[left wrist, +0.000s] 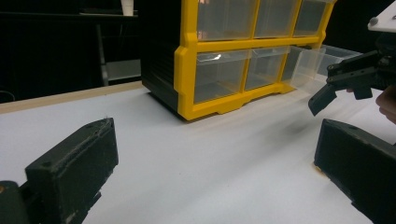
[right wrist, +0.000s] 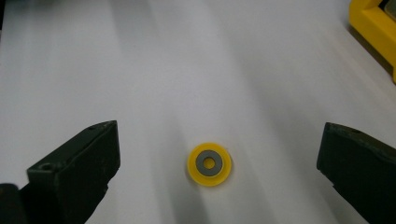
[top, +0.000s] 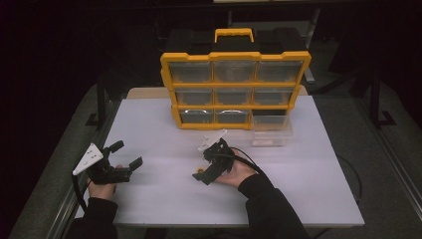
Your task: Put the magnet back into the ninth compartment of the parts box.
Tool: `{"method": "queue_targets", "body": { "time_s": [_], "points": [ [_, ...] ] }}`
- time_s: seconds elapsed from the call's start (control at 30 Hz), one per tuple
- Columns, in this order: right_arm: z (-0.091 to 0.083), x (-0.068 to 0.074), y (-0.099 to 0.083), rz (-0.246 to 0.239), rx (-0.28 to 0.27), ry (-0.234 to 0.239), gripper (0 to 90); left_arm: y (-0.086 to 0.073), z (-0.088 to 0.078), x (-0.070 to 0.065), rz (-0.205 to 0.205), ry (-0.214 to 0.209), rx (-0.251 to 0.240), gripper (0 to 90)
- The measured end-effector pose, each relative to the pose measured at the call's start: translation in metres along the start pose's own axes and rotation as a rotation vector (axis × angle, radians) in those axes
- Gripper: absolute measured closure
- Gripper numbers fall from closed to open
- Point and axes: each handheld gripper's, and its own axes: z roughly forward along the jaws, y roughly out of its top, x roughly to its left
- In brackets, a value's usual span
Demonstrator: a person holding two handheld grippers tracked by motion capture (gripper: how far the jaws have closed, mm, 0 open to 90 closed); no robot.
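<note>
A small yellow ring with a grey centre (right wrist: pixel 209 164) lies flat on the white table (top: pixel 164 199). My right gripper (right wrist: pixel 219 140) hovers over it, open, one jaw on each side and neither touching it. In the high view the right gripper (top: pixel 205 164) is at the table's middle, with the ring (top: pixel 199 171) just showing beside its lower jaw. My left gripper (top: pixel 128 153) is held at the table's left side, open and holding nothing. Its own view looks over its jaws (left wrist: pixel 215 154) toward the right gripper (left wrist: pixel 355 77).
A yellow organizer with clear drawers (top: pixel 235 89) stands upright at the back of the table. One clear drawer (top: pixel 271 130) is pulled out at its bottom right and rests on the table. Table edges run close on the left and front.
</note>
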Motion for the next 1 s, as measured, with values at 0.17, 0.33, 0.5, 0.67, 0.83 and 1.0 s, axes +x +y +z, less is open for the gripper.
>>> {"method": "queue_targets", "body": {
  "time_s": [0.17, 0.33, 0.5, 0.67, 0.83, 1.0],
  "points": [
    [0.005, -0.001, -0.001, 0.013, 0.010, 0.006, 0.0, 0.000, 0.000, 0.000, -0.001, 0.000, 0.000, 0.0],
    [0.010, -0.002, -0.002, 0.016, 0.015, 0.009, 0.0, 0.000, 0.000, 0.000, -0.002, -0.001, 0.000, 0.0],
    [0.015, -0.002, -0.003, 0.016, 0.031, 0.004, 0.0, 0.000, 0.000, 0.000, -0.001, 0.000, 0.000, 0.0],
    [0.018, -0.003, -0.004, 0.029, 0.043, 0.008, 0.0, 0.000, 0.000, 0.000, -0.001, -0.001, -0.001, 0.0],
    [0.020, -0.003, -0.006, 0.054, 0.070, 0.008, 0.0, 0.000, 0.000, 0.000, -0.002, -0.001, -0.001, 0.0],
    [0.021, -0.003, -0.007, 0.048, 0.069, 0.016, 6.4, 0.000, 0.000, 0.000, -0.002, -0.001, 0.000, 0.0]
  ]
}}
